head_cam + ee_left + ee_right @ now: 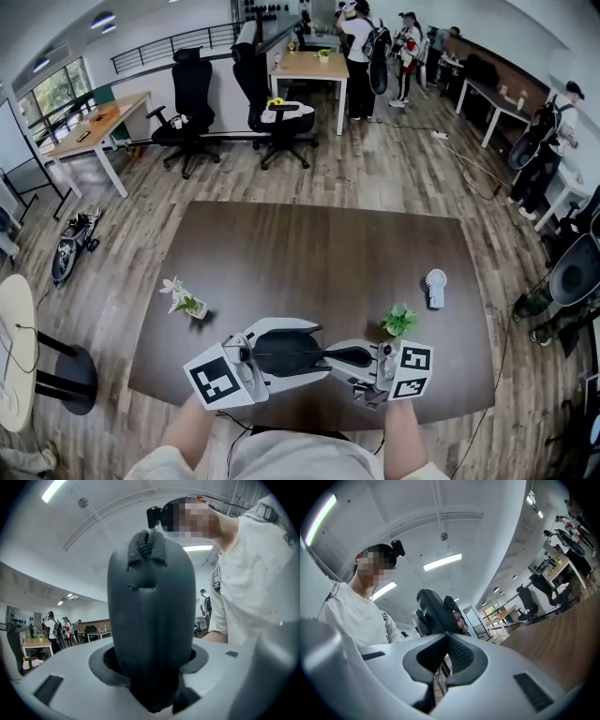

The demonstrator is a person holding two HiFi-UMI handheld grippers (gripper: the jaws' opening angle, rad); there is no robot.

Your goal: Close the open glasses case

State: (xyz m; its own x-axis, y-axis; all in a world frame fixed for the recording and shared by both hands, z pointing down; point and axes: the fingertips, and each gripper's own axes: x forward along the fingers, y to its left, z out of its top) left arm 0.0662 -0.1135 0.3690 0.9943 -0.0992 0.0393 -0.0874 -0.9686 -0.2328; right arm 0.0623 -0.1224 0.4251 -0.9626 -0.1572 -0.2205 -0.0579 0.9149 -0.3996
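The glasses case (295, 349) hangs low in the centre of the head view, above the table's (328, 262) near edge, and my left gripper (281, 352) is clamped around it. I judge it light, stiff-shelled and slick, so I'd press mid-lid. My right gripper (445, 634) is pinched together, empty, and points at it.

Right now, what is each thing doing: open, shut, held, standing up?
glasses case: gripped in the air, looks nearly closed, can't be sure
left gripper: fingers clamped on the glasses case
right gripper: fingers shut, nothing between them
flower vase: upright on the table
green plant: upright
small white fan: on the table; spinning or not, too small to tell
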